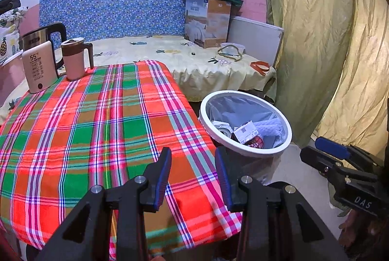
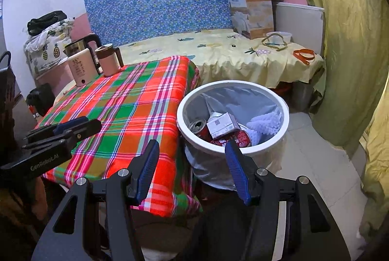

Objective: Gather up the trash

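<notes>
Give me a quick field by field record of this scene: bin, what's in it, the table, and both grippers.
bin: white trash bin on floor beside table
bin contents: red cans, small carton, white textured item
table: plaid cloth; kettle, pink mug, white device at far corner
left gripper: open, empty
right gripper: open, empty

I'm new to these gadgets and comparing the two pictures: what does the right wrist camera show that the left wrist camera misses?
Only the right wrist view shows the black bundle atop the pineapple-print pile, and an opened can in the trash bin. Only the left wrist view shows the "DAS" label on the right gripper. Both share the plaid tablecloth, kettle, mug, bin, and open, empty grippers, including the left gripper.
</notes>
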A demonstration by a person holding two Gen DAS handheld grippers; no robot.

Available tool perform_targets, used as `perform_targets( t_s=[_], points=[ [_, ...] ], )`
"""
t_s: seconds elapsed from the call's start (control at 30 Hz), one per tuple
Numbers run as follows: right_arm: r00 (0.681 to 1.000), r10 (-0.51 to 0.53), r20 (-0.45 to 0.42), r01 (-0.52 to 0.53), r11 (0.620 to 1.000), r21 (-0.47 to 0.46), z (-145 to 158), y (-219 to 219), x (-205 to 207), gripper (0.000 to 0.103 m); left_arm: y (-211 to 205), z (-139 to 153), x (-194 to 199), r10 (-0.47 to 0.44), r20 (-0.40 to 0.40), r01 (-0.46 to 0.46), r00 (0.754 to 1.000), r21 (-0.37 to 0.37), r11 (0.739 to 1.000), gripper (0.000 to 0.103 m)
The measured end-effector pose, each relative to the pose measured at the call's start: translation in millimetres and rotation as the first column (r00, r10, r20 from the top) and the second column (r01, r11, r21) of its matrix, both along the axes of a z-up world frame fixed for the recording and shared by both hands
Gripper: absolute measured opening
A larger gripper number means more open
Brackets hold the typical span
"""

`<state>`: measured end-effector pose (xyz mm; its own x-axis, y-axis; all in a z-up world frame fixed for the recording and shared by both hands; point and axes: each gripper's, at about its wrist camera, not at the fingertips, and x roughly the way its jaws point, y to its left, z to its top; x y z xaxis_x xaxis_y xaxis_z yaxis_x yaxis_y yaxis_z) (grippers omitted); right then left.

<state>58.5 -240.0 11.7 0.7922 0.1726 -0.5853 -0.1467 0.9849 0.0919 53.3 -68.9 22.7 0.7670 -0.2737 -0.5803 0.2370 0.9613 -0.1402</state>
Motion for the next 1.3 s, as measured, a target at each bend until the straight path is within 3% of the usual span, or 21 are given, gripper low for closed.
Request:
perform_targets(
  t_s=[1.3],
  points=[
    [1.0, 0.003, -0.002, -0.003, 1.0, 0.001, -2.5, 6.7, -2.1, 0.058, 1.7, -3.4, -4.6, 0.028, -0.013, -0.028, 1.0, 0.013, 1.0, 0.038]
  ],
)
